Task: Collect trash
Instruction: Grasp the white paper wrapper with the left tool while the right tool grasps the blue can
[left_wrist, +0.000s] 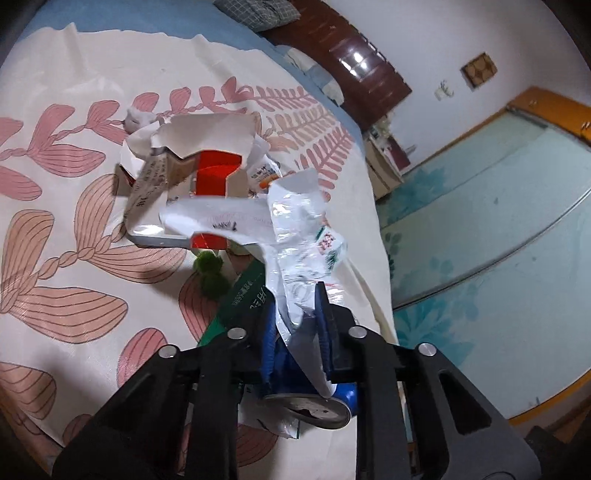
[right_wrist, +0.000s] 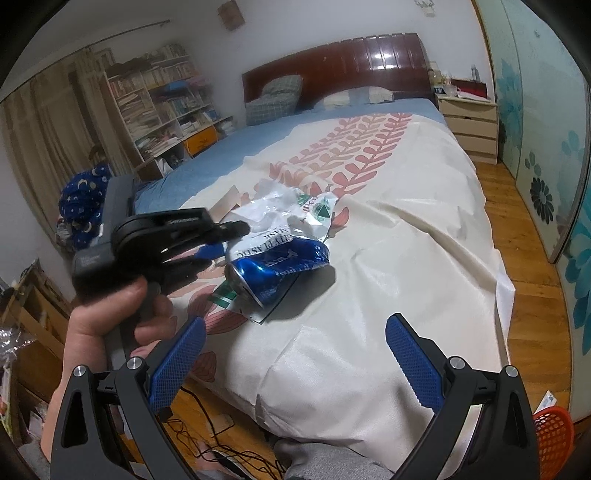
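The trash is mostly uncollected, judging by what lies on the bed: a crushed blue can, a crumpled white plastic wrapper, torn red-and-white cardboard packaging, a green carton piece, a small green fuzzy ball and a bit of crumpled tissue are all spread over the leaf-patterned bedcover. An orange mesh basket stands on the floor at the bed's near corner, possibly the bin; nothing is visible inside it from here. The left gripper is pitched down over the pile with its jaws drawn narrow, pinching the lower end of the plastic wrapper, and the blue can lies just under and between the fingers, so a first pick seems under way. The person's left hand wraps the handle. The right gripper hovers near the bed's edge, angled downward, jaws wide and empty.
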